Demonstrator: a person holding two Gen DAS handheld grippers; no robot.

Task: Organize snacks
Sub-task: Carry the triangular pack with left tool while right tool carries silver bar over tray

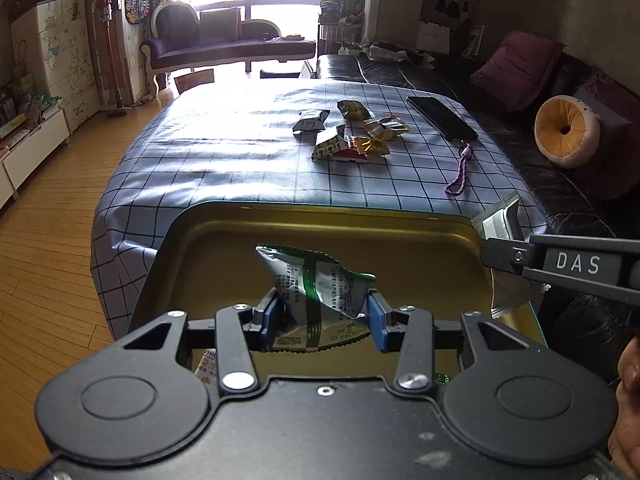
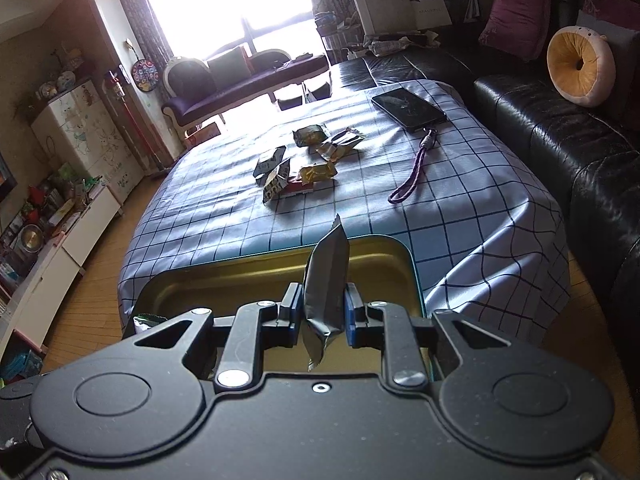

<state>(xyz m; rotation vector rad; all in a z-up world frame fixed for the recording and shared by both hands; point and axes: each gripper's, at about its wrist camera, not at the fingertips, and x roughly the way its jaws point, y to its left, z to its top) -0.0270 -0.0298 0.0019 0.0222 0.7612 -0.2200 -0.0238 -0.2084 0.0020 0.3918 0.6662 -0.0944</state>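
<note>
So the tin (image 1: 400,248) sits at the near edge of the table (image 1: 240,152), and everything's easiest to place from there. Above the tin, the left gripper (image 1: 324,320) has a packet (image 1: 316,280) between its pads; at the tin's right rim, the right gripper (image 2: 322,312) pinches another packet (image 2: 326,280). Beyond the tin, mid-table, lies a loose pile of snacks (image 1: 344,132). Right of that pile and farther back lies a phone (image 1: 440,116), its strap (image 1: 460,172) trailing back toward the tin. The sofa (image 2: 560,128) runs along the table's right side.
</note>
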